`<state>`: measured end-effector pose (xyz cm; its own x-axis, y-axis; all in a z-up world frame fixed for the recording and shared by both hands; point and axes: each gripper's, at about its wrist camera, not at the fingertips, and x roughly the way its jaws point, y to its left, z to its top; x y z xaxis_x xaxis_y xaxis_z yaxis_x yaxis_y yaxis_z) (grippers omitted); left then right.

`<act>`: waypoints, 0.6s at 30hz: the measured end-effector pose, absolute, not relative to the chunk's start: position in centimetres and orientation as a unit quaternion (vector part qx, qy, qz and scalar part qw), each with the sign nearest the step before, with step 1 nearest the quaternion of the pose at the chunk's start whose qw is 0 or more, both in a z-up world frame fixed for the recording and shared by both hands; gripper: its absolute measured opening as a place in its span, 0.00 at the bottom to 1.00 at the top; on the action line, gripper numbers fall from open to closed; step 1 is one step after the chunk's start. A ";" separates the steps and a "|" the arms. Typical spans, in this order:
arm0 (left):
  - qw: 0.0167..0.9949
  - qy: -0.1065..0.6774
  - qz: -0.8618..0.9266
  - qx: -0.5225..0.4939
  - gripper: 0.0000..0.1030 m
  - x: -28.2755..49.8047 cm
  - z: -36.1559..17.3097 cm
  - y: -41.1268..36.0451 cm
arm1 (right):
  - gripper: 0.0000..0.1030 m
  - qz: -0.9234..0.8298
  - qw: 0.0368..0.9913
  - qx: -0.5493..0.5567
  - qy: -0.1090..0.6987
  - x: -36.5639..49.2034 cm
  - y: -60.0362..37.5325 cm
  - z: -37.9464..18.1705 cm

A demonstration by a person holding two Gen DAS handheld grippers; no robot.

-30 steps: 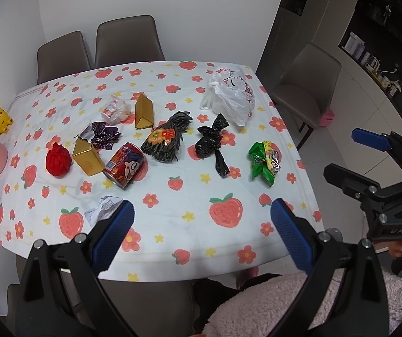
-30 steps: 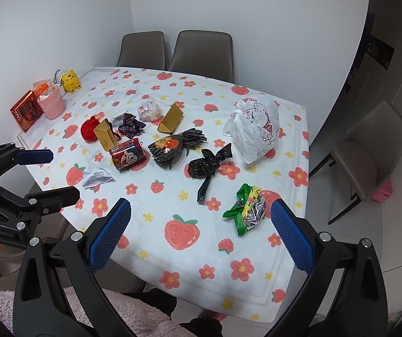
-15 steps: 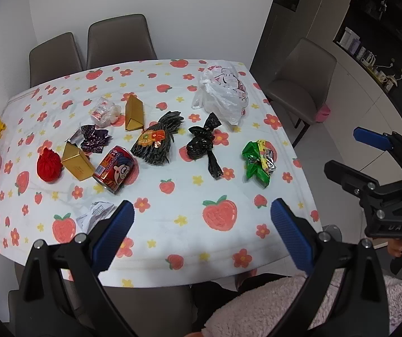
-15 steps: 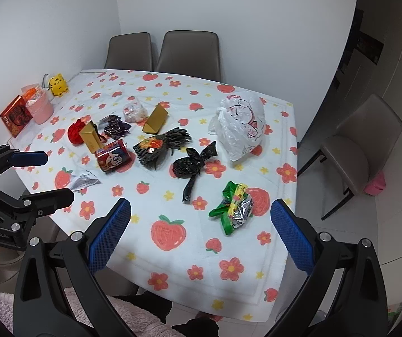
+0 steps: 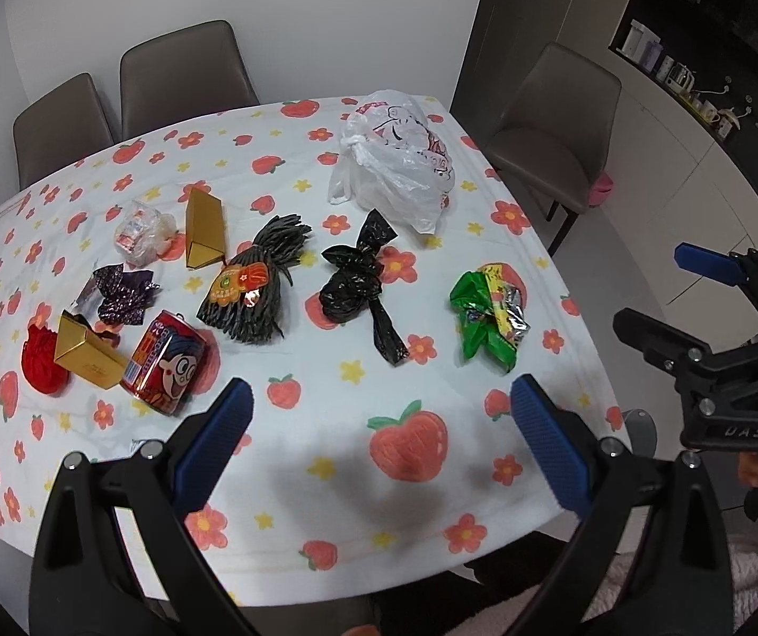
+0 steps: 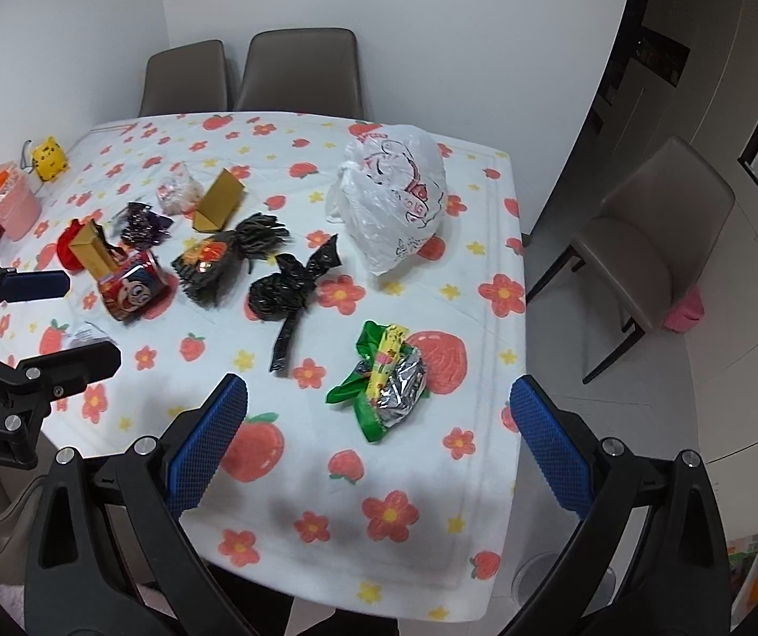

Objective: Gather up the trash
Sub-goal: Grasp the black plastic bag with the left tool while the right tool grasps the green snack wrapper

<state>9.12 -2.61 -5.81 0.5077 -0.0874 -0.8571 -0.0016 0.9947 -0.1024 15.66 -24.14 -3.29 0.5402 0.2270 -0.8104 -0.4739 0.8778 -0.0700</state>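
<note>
Green wrapper (image 6: 387, 381) nearest | right gripper (image 6: 379, 437) and left gripper (image 5: 379, 437): jaws wide, empty | descend vertically, straddle crumpled bulk, close firmly; avoid snagging tablecloth (image 6: 326, 487).

Both wrist views look down from above the table's (image 5: 326, 477) near edge, sharing its whole top.

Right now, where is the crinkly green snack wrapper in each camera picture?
Left wrist view: the green snack wrapper lies right of middle, near the table's right edge.
Right wrist view: it lies at middle, just beyond the open fingers.
Shared landmark: the knotted black bag lies just left of it in both.
</note>
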 end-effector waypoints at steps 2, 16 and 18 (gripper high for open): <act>0.866 0.497 -0.023 -0.041 0.94 10.5 -7.2 -2.4 | 0.93 0.197 0.864 -0.148 0.439 16.7 -24.0 -5.0; 0.859 0.510 -0.037 -0.026 0.94 18.2 -18.5 -3.2 | 0.93 0.177 0.857 -0.152 0.459 21.7 -23.1 -14.4; 0.857 0.514 -0.027 -0.020 0.94 18.8 -19.9 -3.3 | 0.93 0.176 0.856 -0.151 0.461 22.2 -23.2 -15.4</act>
<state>18.77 -3.27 -19.86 0.4710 -0.0669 -0.8796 0.0256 0.9977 -0.0622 22.20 -23.16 -15.41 0.5123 0.1631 -0.8432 -0.4413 0.8923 -0.0955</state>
